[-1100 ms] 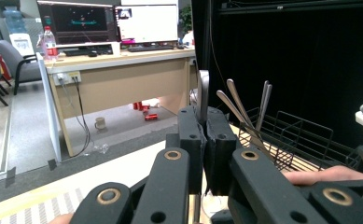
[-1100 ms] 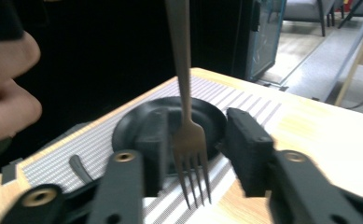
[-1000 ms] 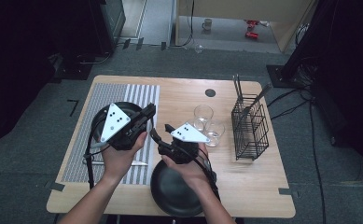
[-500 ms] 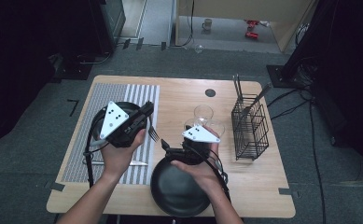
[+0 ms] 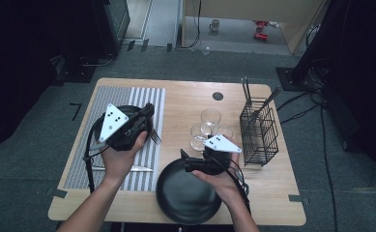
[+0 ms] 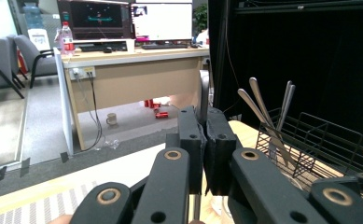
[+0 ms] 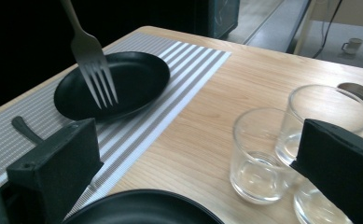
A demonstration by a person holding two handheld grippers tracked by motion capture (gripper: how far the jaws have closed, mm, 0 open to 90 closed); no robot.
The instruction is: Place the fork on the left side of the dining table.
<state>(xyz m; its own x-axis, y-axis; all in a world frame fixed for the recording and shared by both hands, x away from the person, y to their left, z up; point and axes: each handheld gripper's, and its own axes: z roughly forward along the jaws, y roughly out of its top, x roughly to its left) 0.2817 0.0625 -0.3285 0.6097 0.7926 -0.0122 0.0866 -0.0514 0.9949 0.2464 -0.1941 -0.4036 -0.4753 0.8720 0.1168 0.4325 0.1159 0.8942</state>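
While your left hand-held gripper [image 5: 144, 116] stays pressed together on the silver metal fork [image 7: 91, 58], holding it above the small black round plate [image 7: 123, 81] on the striped grey placemat [image 5: 149, 104], your right hand-held gripper [image 5: 188, 162] has just been opening, nothing between its jaws. Large black plate [image 5: 176, 198] sits near table edge. Judgement: fork still to be laid down; place setting unfinished.
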